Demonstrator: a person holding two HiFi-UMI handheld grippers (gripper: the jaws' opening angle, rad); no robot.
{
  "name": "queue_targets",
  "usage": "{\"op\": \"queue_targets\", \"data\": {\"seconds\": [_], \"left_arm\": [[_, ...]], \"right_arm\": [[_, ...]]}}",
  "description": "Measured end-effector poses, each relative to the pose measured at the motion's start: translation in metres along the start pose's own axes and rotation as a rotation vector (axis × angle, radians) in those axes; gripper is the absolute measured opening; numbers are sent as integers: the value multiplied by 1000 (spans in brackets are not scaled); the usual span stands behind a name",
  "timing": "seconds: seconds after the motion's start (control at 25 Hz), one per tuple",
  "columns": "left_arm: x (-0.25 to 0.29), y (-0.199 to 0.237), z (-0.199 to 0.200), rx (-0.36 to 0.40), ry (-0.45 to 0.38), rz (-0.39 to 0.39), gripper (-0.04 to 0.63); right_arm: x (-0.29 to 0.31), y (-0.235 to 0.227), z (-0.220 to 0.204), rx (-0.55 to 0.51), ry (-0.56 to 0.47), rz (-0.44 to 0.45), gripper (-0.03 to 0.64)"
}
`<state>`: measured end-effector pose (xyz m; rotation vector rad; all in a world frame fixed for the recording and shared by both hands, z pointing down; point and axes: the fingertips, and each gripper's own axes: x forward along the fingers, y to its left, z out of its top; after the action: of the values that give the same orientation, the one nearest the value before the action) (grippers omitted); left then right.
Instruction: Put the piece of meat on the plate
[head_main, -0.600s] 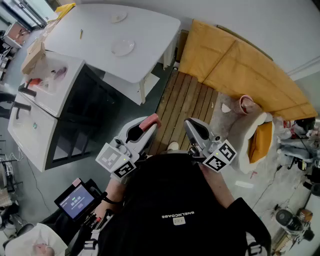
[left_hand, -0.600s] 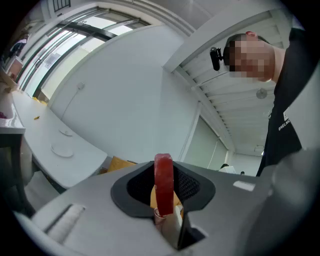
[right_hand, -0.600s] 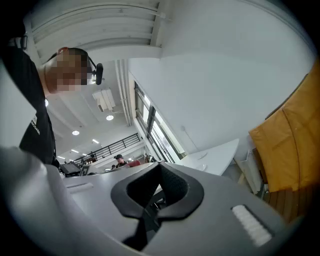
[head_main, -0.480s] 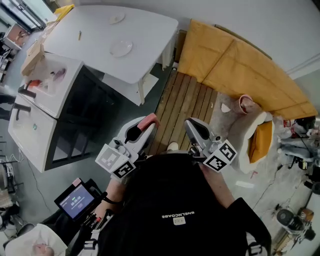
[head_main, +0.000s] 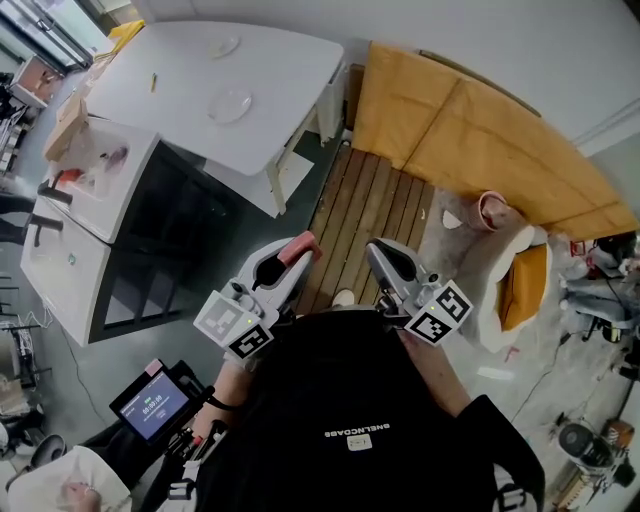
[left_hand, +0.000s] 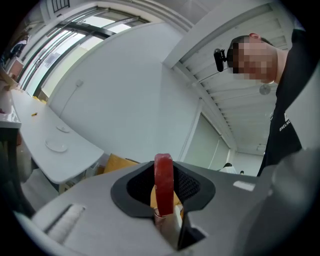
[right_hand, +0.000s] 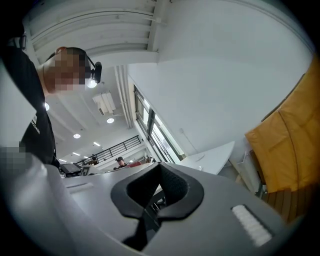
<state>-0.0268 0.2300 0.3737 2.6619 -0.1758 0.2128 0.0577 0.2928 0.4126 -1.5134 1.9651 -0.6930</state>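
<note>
A red piece of meat (head_main: 300, 247) stands on edge between the jaws of my left gripper (head_main: 295, 252), which is shut on it and held in front of the person's chest. In the left gripper view the meat (left_hand: 163, 182) rises upright from the left gripper (left_hand: 163, 197). A round white plate (head_main: 230, 105) lies on the white table (head_main: 290, 70) far ahead to the left, and a smaller plate (head_main: 225, 45) lies beyond it. The same near plate (left_hand: 56, 146) shows low at the left. My right gripper (head_main: 385, 262) is shut and holds nothing; its pads (right_hand: 150, 207) touch.
A black cabinet (head_main: 180, 230) with a cluttered white top (head_main: 100, 160) stands left of me. An orange sofa (head_main: 470, 130) and a wooden slatted platform (head_main: 370, 210) lie ahead. A small screen (head_main: 150, 405) sits low at the left. Pale cushions (head_main: 490, 250) lie to the right.
Both grippers keep their place and grip. The table and cabinet have slid slightly to the left and down in the head view.
</note>
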Motion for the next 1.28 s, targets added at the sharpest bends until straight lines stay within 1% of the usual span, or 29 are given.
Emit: {"op": "queue_targets", "data": {"seconds": [0.12, 0.24, 0.4, 0.52, 0.72, 0.8, 0.92, 1.0, 1.16, 1.28], "left_arm": [[8, -1, -7, -4, 15, 8, 110], [36, -15, -20, -3, 23, 21, 110], [55, -22, -24, 9, 28, 32, 110], [66, -26, -25, 11, 45, 32, 110], [74, -30, -20, 48, 75, 33, 110], [79, -25, -20, 48, 83, 32, 110], [97, 1, -19, 33, 92, 29, 110], [105, 10, -19, 25, 97, 19, 110], [105, 8, -26, 6, 101, -7, 110], [109, 15, -22, -1, 95, 3, 110]], "right_arm": [[-4, -7, 3, 1, -4, 8, 3], [-31, -30, 18, -3, -15, -1, 3], [-47, -43, 25, 15, -29, 2, 3], [-59, -56, 34, 54, -71, -20, 3], [-77, -69, 34, 87, -118, -77, 3], [-79, -77, 33, 107, -130, -97, 3], [-64, -103, 34, 136, -137, -123, 4], [-57, -113, 35, 139, -131, -139, 3], [-64, -112, 38, 119, -135, -162, 3], [-58, -115, 38, 112, -117, -168, 3]]}}
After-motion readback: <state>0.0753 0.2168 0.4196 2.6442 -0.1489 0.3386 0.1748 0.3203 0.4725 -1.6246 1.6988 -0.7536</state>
